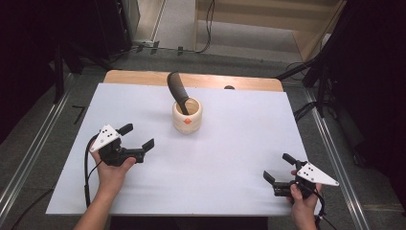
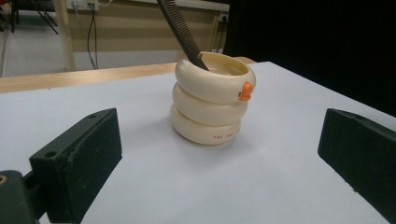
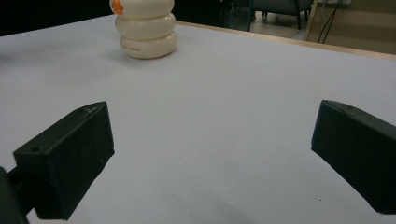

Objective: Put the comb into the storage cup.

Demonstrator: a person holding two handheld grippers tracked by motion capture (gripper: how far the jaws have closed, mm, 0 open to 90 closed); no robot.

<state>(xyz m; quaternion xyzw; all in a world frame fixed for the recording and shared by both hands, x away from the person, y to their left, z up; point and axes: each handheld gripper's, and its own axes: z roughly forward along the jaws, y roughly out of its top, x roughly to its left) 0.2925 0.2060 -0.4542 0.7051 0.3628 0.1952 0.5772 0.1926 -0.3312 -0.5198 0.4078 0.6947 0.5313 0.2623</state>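
Both grippers [image 1: 139, 136] [image 1: 277, 167] black w/ grey triangular plates – black cables trailing; forearms bare.

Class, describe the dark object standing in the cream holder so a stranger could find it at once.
Start at the white table and find the cream holder, shaped like three stacked rings with a small orange knob, toward the far edge. The black comb stands in it, leaning out over the rim. It is the one long, dark, fine-toothed thing there.
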